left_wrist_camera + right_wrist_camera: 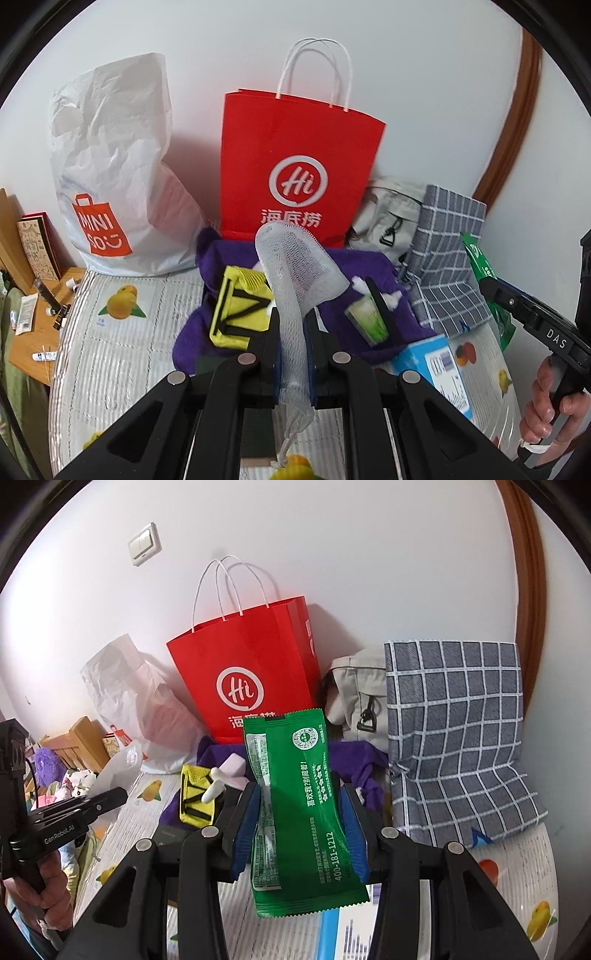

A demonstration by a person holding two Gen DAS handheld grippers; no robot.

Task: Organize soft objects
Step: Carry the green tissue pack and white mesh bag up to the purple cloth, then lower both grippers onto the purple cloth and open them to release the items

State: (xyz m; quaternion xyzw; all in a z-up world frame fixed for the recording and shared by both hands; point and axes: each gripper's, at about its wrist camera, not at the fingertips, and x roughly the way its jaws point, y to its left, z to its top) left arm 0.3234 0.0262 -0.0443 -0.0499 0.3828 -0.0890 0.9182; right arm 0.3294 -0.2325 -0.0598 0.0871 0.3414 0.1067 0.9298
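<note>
Table (122,354) w/ a fruit-print cover takes up most of both views, wall right behind it. Biggest stuff at the back: white Miniso bag (110,166), red Hi paper bag (295,162) standing upright, grey checked cloth (454,731) on the right w/ a beige bag (354,694) tucked btwn it and the red one. Purple fabric (354,266) is heaped in front of the red bag, yellow pouch (240,310) lying on it. Left gripper (291,325) is squeezed tight on a white mesh sleeve (295,266), held up over the purple heap. Right gripper (299,812) is clamped on a green packet (299,812), its 2 blue pads pinching the sides.
</note>
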